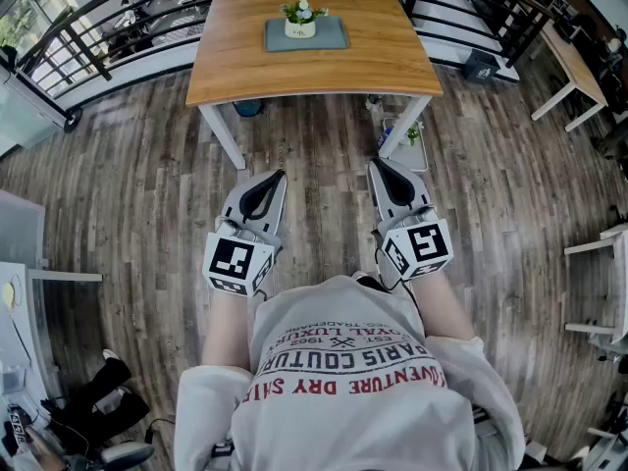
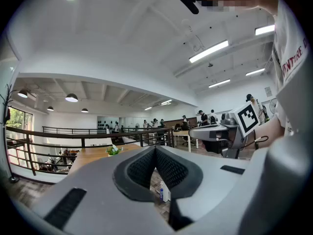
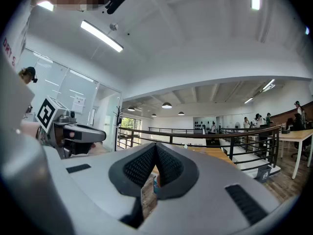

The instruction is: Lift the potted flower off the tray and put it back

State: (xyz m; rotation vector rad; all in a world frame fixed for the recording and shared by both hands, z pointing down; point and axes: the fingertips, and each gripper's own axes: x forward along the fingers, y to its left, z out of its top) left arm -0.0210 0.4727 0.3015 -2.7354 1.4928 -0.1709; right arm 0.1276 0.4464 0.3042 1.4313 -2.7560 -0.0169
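The left gripper [image 1: 277,178] and right gripper [image 1: 379,166] are held level just ahead of the person, side by side. Each has its fingers [image 2: 139,169] pressed together on nothing. Past a stretch of floor [image 1: 147,165] stands the bench [image 1: 235,62]. On it is the tray [image 1: 332,39], with the pot [image 1: 300,27] upright on it, well apart from both grippers. Fingers arriving shut would likely shove or tip the pot, and pinching the flowers could tear them.

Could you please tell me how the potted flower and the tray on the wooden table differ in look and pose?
The potted flower stands upright, a white pot with green leaves and white blooms; the tray lies flat, a plain grey-blue rectangle. The tray is the wider, and the potted flower stands on it, near its far edge. Both are on the table.
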